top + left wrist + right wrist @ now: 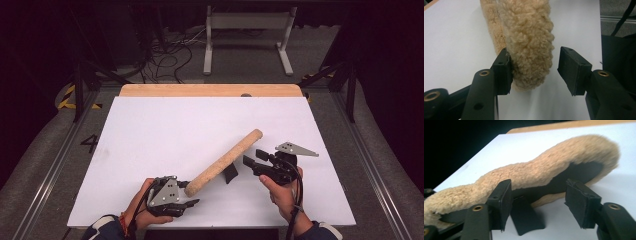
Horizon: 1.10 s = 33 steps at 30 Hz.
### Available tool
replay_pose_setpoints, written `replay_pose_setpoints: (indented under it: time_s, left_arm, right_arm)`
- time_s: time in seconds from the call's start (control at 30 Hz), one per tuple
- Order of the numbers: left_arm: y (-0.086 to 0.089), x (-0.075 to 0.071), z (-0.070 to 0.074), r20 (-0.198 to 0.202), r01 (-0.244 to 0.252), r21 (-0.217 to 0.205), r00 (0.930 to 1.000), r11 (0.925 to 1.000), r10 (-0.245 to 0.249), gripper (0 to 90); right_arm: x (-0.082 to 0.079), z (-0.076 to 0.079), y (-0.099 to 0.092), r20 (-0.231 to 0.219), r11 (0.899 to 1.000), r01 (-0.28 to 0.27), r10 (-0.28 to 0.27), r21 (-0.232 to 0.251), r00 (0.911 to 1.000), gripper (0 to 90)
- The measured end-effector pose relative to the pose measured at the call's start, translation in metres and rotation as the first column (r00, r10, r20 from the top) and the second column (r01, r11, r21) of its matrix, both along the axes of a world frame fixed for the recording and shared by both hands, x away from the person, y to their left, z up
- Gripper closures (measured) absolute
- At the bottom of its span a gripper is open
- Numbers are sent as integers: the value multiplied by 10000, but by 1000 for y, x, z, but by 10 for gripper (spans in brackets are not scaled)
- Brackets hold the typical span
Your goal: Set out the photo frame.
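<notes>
Tan curly-fleece roll [225,162] with black lining and strap lies diagonally at frame centre on the matte white table [150,135], between my parted left gripper [192,193] and my open right gripper [252,156].

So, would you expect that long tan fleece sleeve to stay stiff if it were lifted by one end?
Probably not: the long tan fleece sleeve already bends along its length, so it would likely sag. Its woolly pile suggests it is light, squashy and unlikely to slip.

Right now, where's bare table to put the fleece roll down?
Free: the white table left of and behind the fleece roll, up to the wooden edge; also the far right corner. Crowded: near edge, around the left tool, right tool and black flap.
</notes>
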<state>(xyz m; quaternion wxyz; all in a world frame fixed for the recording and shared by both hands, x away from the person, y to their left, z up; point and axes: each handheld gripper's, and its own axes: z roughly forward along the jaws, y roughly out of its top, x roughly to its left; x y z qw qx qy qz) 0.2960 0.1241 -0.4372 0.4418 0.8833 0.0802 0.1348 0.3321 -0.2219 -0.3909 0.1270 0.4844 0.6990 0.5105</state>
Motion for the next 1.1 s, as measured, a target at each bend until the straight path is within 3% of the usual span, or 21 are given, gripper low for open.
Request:
replay_pose_setpoints:
  time_s: [0.13, 0.23, 0.33, 0.5, 0.63, 0.67, 0.73, 0.8, 0.87, 0.97, 1.1]
  left_arm:
    - [5, -3, -1, -100, -27, -127, 9999, 9999, 25, 399]
    - [4, -4, -2, -306, -62, -303, 9995, 9995, 53, 344]
    - [0, -8, -2, -228, -48, -253, 9997, 9997, 42, 276]
    - [7, -9, -3, -650, -297, -515, 9975, 9982, 264, 215]
    - [13, -5, -1, -1012, -948, -1234, 9914, 9878, 825, 195]
    - [12, -4, 0, -1065, -942, -1305, 9910, 9870, 805, 207]
    - [8, -4, 1, -1033, -521, -1287, 9939, 9903, 388, 335]
    - [4, -6, 2, -662, -571, -1064, 9965, 9927, 503, 401]
    - [3, -5, 2, -700, -634, -1124, 9960, 9916, 557, 525]
    - [2, -4, 2, -686, -377, -1129, 9972, 9929, 300, 598]
    - [-8, -5, 1, -663, -236, -983, 9977, 9949, 171, 614]
  right_arm:
    - [5, -1, 5, -523, 9999, 3, 5, 159, 9986, 351]
    - [11, 1, 6, -610, 9997, 215, -209, 84, 9979, 344]
    - [17, 3, 5, -678, 9991, 407, -397, 146, 9969, 342]
    - [23, 6, 6, -780, 9984, 530, -512, 211, 9956, 342]
    - [31, 7, 6, -1044, 9948, 983, -952, 254, 9900, 349]
    - [33, 6, 5, -1113, 9940, 1056, -1017, 290, 9886, 348]
    - [37, 6, 6, -1235, 9933, 1111, -1065, 305, 9866, 339]
    - [40, 5, 6, -1363, 9922, 1200, -1146, 325, 9840, 339]
    - [44, 4, 5, -1521, 9911, 1265, -1190, 404, 9812, 341]
    - [49, 3, 5, -1697, 9913, 1215, -1112, 516, 9792, 342]
    - [58, 7, 9, -2124, 9935, 996, -860, 543, 9734, 342]
